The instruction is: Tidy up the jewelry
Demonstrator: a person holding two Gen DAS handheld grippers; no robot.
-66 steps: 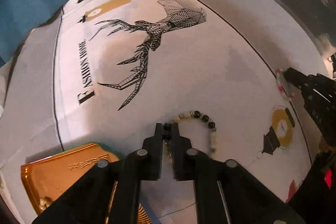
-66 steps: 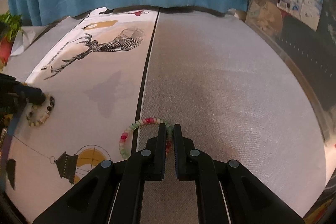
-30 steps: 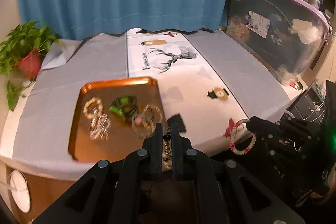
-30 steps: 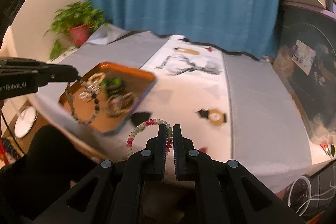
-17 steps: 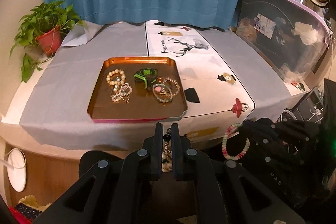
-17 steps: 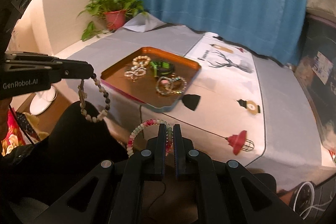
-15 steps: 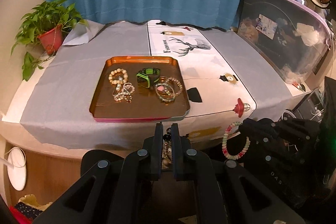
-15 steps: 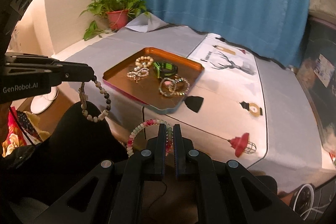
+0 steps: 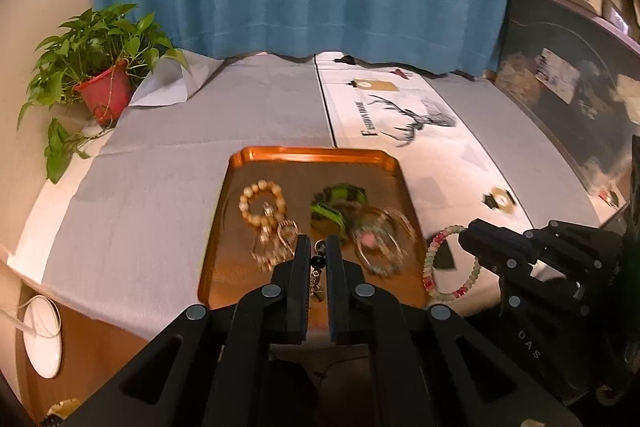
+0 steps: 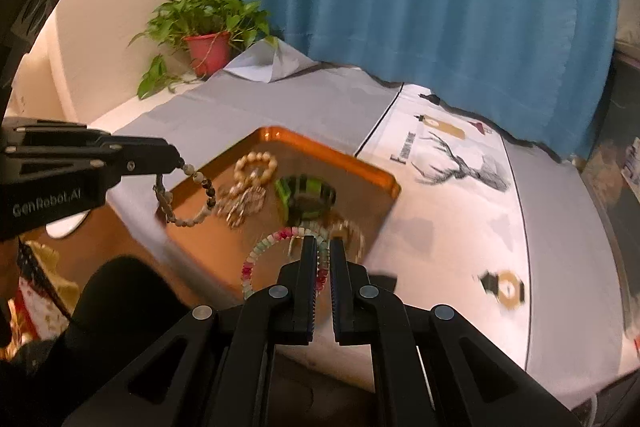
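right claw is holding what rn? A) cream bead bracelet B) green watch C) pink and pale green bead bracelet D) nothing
C: the right claw is shut on the pink and pale green bead bracelet, which hangs from it above the orange tray; the green watch lies in the tray.

Both grippers are now closer to the copper tray point(image 9: 240, 227) than half a second ago, when they hung back off the table's point(image 9: 160, 163) front edge. The left gripper point(image 9: 318, 247), with its stone-bead bracelet point(image 10: 192, 195), now hangs over the tray's near part. The right gripper point(image 10: 323, 247) carries the pink-and-green bracelet point(image 10: 260, 251) over the tray's near right corner.
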